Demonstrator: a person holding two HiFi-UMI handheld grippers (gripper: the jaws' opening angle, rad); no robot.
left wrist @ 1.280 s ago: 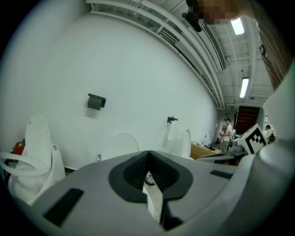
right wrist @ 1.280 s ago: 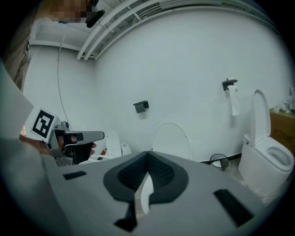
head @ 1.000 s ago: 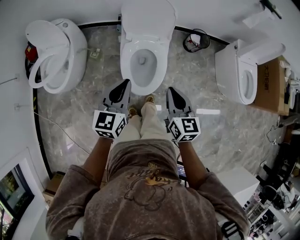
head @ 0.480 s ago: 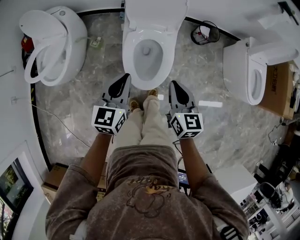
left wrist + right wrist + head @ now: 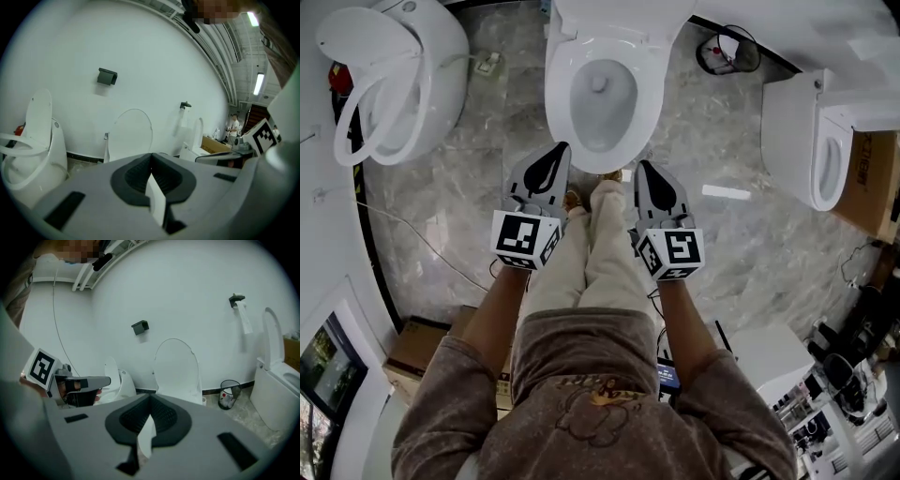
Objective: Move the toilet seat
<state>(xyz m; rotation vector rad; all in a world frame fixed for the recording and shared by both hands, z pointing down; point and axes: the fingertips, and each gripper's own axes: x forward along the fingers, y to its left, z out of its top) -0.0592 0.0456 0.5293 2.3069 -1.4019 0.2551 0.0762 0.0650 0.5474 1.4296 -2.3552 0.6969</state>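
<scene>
both left gripper (image 5: pixel 556 153) and right gripper (image 5: pixel 646 171) closed, empty; white toilet (image 5: pixel 559 94), oval lid (image 5: pixel 133 136) upright

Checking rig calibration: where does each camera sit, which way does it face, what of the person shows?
Head view: on the head, steeply down at the middle toilet; arms, legs, left gripper, right gripper show.
Left gripper view: on the left gripper, along its shut jaws toward the raised lid; right gripper at right edge.
Right gripper view: on the right gripper, toward the lid and bin; left gripper at left.
Shared: both gripper views see the lid.
</scene>
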